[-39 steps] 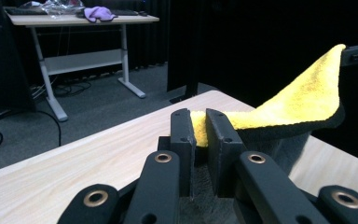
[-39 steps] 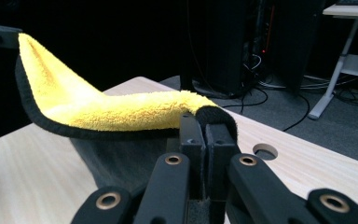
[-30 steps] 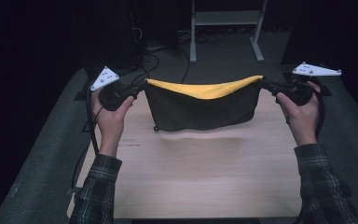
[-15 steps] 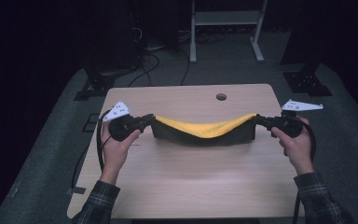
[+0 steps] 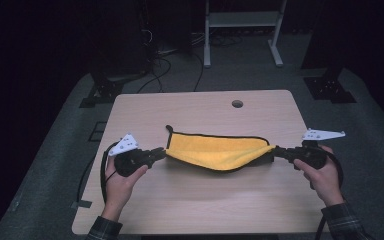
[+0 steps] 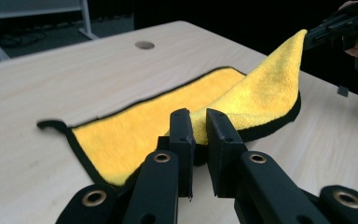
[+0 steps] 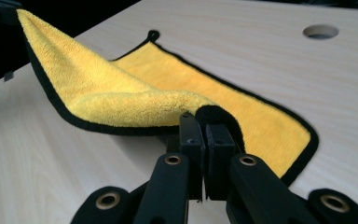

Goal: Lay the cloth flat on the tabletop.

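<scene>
A yellow cloth (image 5: 215, 151) with a black edge lies partly on the wooden table (image 5: 200, 205), its far half flat and its near edge lifted and folded over. My left gripper (image 5: 158, 153) is shut on the cloth's near left corner (image 6: 196, 122). At the near right corner, my right gripper (image 5: 275, 150) is shut on the cloth (image 7: 135, 100) where the black edge wraps its jaws. The cloth sags between the two grippers just above the tabletop. The right gripper (image 6: 328, 29) appears far off in the left gripper view, holding the raised end.
A round cable hole (image 5: 237, 104) sits in the table near its far edge. Behind the table stand a white metal frame (image 5: 240, 20) and cables on the grey floor (image 5: 180, 75). Bare tabletop lies in front of the cloth.
Both grippers have come down and toward the person with the cloth. It hung upright, black side facing; now its far half lies flat on the table, yellow side up.
</scene>
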